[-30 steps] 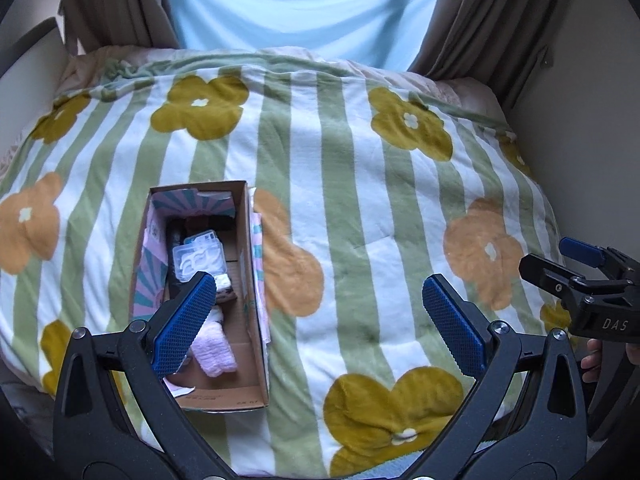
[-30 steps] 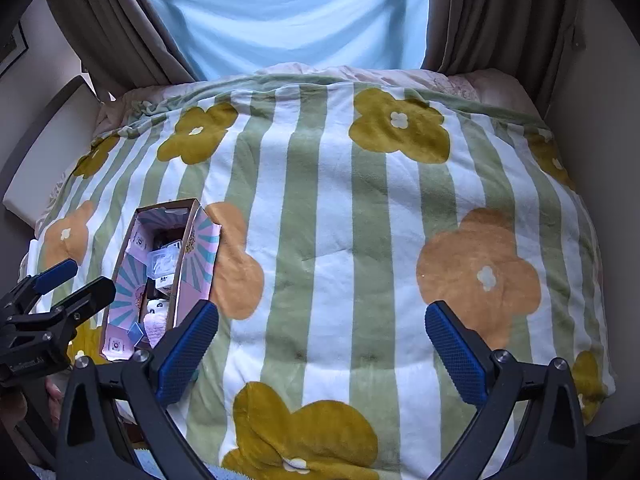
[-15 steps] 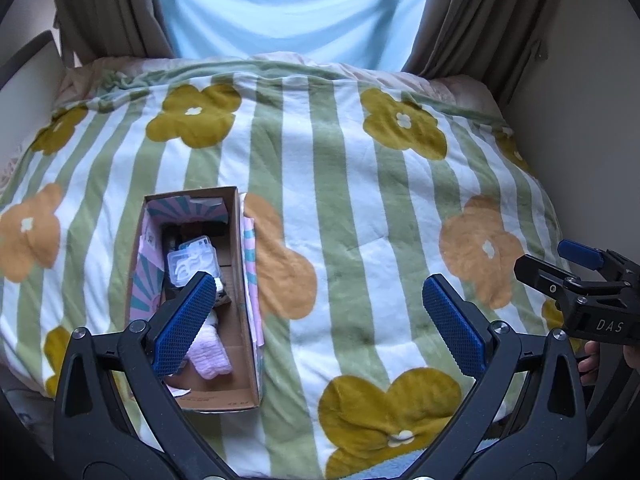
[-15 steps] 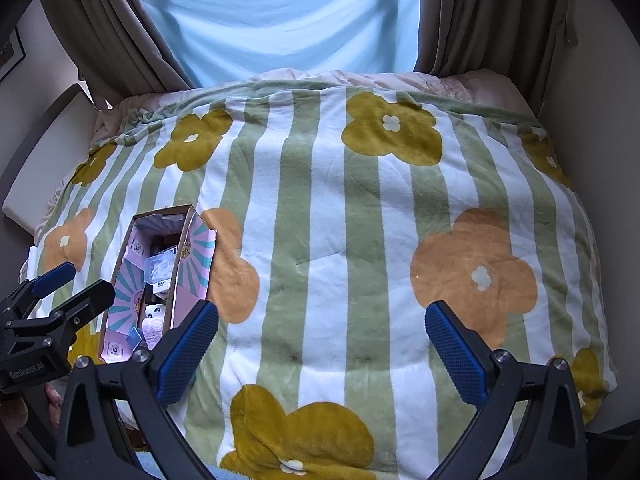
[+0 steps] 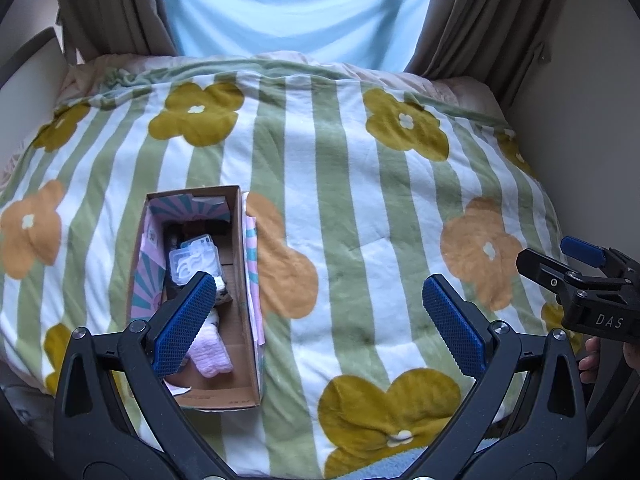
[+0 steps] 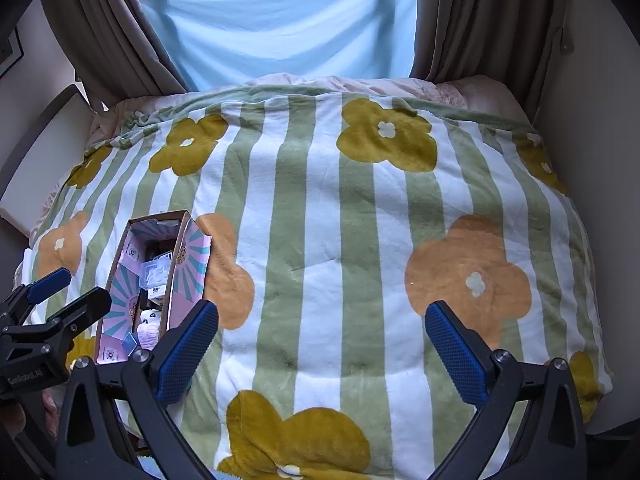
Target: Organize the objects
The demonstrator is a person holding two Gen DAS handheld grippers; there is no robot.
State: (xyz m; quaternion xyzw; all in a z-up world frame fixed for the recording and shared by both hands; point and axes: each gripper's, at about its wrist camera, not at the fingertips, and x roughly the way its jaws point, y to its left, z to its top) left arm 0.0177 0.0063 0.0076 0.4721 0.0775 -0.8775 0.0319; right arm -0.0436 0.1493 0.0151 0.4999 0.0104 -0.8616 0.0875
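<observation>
On the near-left of the green-striped flower-print blanket [image 5: 340, 208]: open cardboard box [image 5: 248, 360] holding small items. Left gripper [image 5: 320, 324] and right gripper [image 6: 322, 344] jaws wide, empty.

Right gripper [image 6: 322, 354] hangs over the flowered blanket [image 6: 360, 240], jaws wide apart, empty. Cardboard box [image 6: 178, 280] lies on the blanket's left part, holding small items. Left gripper [image 6: 60, 296] just left of the box.

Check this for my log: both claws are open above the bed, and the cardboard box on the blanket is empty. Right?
Not quite: the cardboard box is not empty. The left wrist view shows a clear plastic case and a pink fluffy item inside. The left claw and right claw are open, above the blanket.
</observation>
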